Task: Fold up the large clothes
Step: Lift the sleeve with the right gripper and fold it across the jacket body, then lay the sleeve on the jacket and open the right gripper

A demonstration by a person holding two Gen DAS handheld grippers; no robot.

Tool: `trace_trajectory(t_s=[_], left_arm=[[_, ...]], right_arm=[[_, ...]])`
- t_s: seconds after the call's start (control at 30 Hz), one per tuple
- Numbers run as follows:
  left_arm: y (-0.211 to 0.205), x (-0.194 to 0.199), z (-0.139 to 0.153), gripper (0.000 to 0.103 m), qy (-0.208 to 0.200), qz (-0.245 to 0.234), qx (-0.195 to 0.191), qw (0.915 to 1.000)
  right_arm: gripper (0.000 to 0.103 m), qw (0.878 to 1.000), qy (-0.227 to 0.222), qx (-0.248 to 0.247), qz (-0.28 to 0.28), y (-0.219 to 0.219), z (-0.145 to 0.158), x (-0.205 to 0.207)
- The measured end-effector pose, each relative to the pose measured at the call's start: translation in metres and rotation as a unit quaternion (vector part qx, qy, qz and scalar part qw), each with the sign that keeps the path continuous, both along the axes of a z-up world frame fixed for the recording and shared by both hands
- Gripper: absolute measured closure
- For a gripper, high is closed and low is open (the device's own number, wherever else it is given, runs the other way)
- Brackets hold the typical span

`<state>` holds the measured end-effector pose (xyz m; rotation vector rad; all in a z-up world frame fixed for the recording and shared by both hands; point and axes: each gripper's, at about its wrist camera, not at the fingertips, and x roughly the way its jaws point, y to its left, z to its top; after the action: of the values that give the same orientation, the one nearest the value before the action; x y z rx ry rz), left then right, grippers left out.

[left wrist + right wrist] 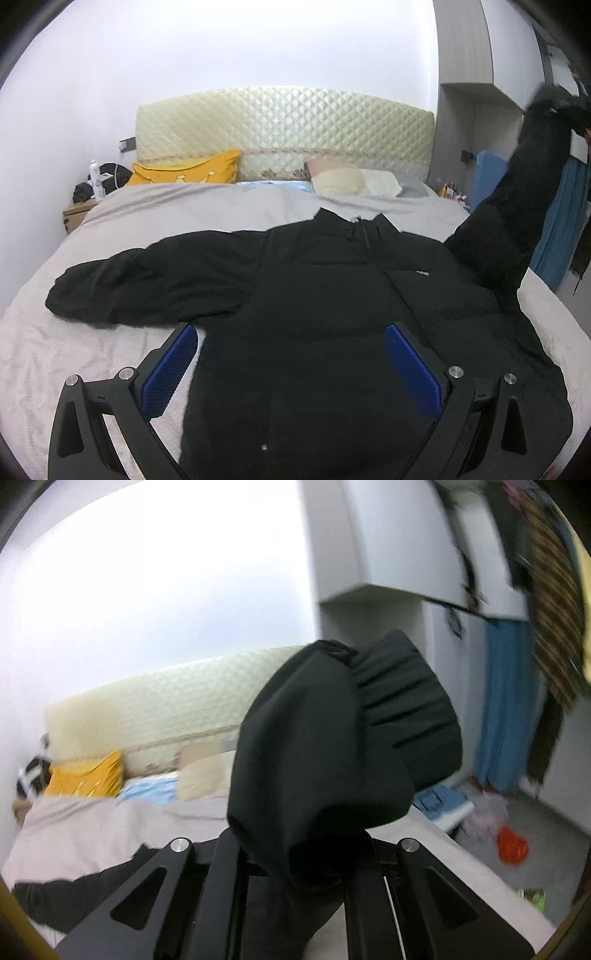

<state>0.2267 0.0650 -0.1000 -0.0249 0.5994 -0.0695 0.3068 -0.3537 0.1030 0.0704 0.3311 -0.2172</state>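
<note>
Bedroom, grey-sheeted bed (147, 206). Black jacket (332, 295) spread flat. Right hand-held gripper (325, 856) clamped on raised sleeve (332, 738); left hand-held gripper (288, 354) wide, hovering. Sleeve-fold step, probably; next, across the chest.
</note>
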Motion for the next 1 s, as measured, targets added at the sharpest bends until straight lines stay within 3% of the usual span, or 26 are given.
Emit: trace_trajectory(t_s=[0.17,0.27,0.33,0.43,0.53,0.8,1.0], left_arm=[[0.023,-0.007,-0.001,0.001,0.004,0.015,-0.015,0.9998],[0.036,-0.012,0.003,0.001,-0.005,0.024,-0.026,0.9994],[0.043,-0.016,0.007,0.001,-0.017,0.036,-0.028,0.9988],[0.047,-0.022,0.011,0.001,-0.031,0.038,-0.029,0.9983],[0.056,-0.027,0.015,0.001,-0.042,0.046,-0.033,0.9975],[0.084,-0.017,0.005,0.001,-0.014,0.059,-0.078,0.9951],[0.087,-0.006,-0.008,0.001,0.005,0.06,-0.082,0.9949]], right_arm=[[0.093,0.995,0.009,-0.06,0.084,0.104,-0.015,0.014],[0.093,0.991,0.022,-0.062,0.12,0.148,-0.036,0.023],[0.093,0.988,0.03,-0.052,0.143,0.182,-0.057,0.026],[0.093,0.982,0.048,0.0,0.182,0.226,-0.105,0.033],[0.093,0.973,0.083,0.002,0.215,0.264,-0.155,0.04],[0.093,0.954,0.164,0.0,0.25,0.319,-0.265,0.064],[0.093,0.95,0.189,-0.025,0.246,0.323,-0.314,0.073]])
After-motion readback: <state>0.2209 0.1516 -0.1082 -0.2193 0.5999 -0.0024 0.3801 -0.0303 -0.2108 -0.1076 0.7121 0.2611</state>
